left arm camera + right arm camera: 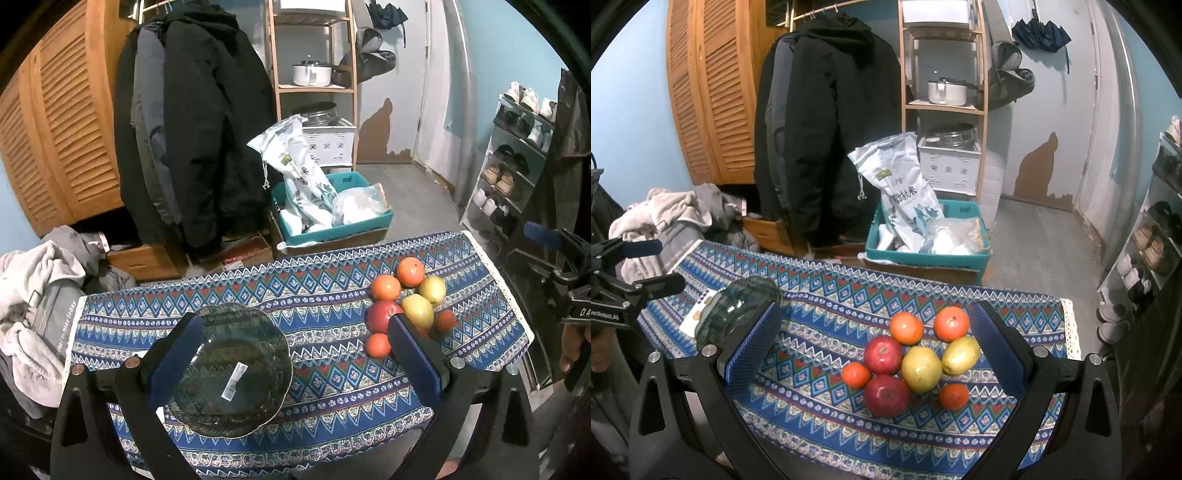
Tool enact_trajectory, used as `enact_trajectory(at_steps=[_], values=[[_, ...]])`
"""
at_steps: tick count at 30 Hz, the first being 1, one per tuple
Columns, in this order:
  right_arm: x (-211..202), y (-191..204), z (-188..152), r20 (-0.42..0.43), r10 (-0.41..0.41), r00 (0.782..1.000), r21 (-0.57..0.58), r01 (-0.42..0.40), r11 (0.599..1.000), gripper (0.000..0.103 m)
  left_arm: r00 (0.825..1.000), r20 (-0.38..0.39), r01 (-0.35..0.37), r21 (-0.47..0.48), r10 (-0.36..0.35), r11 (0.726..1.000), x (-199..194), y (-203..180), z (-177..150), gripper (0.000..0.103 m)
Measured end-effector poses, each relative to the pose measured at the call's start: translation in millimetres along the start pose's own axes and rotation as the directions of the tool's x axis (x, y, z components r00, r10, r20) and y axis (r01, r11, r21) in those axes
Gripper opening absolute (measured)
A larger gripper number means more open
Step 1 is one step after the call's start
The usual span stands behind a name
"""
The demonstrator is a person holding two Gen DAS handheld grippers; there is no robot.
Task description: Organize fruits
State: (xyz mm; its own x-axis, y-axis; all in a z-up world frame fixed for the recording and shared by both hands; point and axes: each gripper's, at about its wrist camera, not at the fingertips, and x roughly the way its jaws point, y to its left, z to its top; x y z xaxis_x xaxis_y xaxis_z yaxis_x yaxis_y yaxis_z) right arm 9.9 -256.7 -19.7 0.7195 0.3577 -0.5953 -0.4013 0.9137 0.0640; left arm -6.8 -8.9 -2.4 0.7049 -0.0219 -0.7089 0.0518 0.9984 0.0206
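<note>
A cluster of fruit lies on the patterned cloth: two red apples (883,354) (886,395), two yellow pears (921,368) (960,355) and several oranges (906,328). My right gripper (875,350) hovers open above this cluster, nothing between its blue pads. A dark glass bowl (236,369) with a white sticker sits left of the fruit. My left gripper (295,358) hangs open over the bowl, empty. In the left wrist view the fruit (417,310) lies to the right, partly behind the right finger (413,354). The bowl (738,314) shows again in the right wrist view.
The small table under the blue patterned cloth (314,288) ends close behind the fruit. Beyond it stand a teal crate (923,254) with bags, hanging coats (827,129), a wooden shelf (945,103) and a shoe rack (517,158). Piled clothes (33,295) lie at left.
</note>
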Motion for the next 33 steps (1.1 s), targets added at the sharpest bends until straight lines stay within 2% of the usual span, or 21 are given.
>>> enact_trajectory(at_steps=[13,25,30,33], values=[[-0.2,-0.8,-0.2,-0.002,0.000,1.000,0.001,0.000,1.000,0.100,1.000,-0.007,-0.003,0.007,0.003,1.000,-1.2,-3.9,-2.7,0.101],[-2.5,-9.7,-5.9,-0.015,-0.009,1.000,0.003,0.009,1.000,0.100,0.999,-0.034,-0.002,0.010,0.002,1.000,14.2,-5.2,0.0,0.101],[-2.5,-14.9,-4.7,-0.035,-0.044,0.998,-0.003,0.044,0.999,0.100,0.999,-0.051,-0.009,0.021,0.011,1.000,26.2,-9.0,-2.5,0.101],[0.0,-23.2,-3.3,-0.056,-0.061,0.997,0.014,0.062,0.998,0.100,0.998,-0.070,0.012,0.027,-0.010,1.000,33.0,-11.7,-3.7,0.101]])
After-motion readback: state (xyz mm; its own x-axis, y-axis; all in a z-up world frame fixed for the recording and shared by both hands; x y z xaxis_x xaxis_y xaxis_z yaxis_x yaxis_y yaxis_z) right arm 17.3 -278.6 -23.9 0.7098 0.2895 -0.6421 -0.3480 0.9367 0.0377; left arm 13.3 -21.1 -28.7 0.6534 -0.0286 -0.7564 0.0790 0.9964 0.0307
